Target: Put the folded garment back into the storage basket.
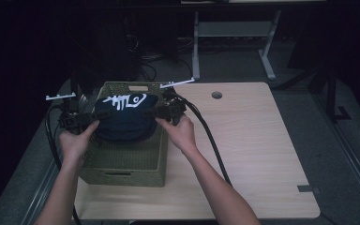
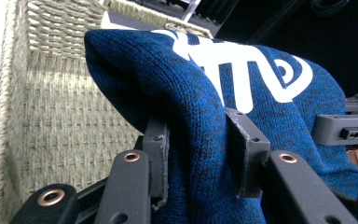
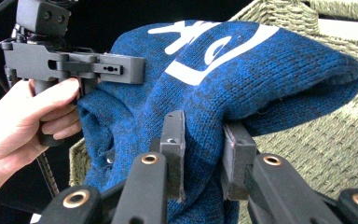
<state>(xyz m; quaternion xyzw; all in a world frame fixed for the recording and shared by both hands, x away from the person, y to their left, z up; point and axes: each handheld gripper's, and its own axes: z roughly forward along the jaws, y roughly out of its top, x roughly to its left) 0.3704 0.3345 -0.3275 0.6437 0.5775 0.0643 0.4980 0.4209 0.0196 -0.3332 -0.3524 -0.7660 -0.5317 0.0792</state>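
**Inspector:** Dark room, pale wood surface (image 1: 253, 154). Item?

**Assistant:** Blue knit sweater (image 1: 124, 119), white print, hanging over the woven basket (image 1: 122, 176). Soft, light and floppy, likely to sag. Left hand-held gripper (image 2: 200, 154) is clamped on one folded edge, right hand-held gripper (image 3: 203, 154) on the other; edges suit best.

Open tabletop (image 1: 258, 154) right of basket (image 1: 122, 176); free passage there. Basket mouth blocked by blue knitted garment (image 1: 124, 119), flanked by left gripper (image 1: 93, 123) and right gripper (image 1: 158, 115). Woven walls close around.
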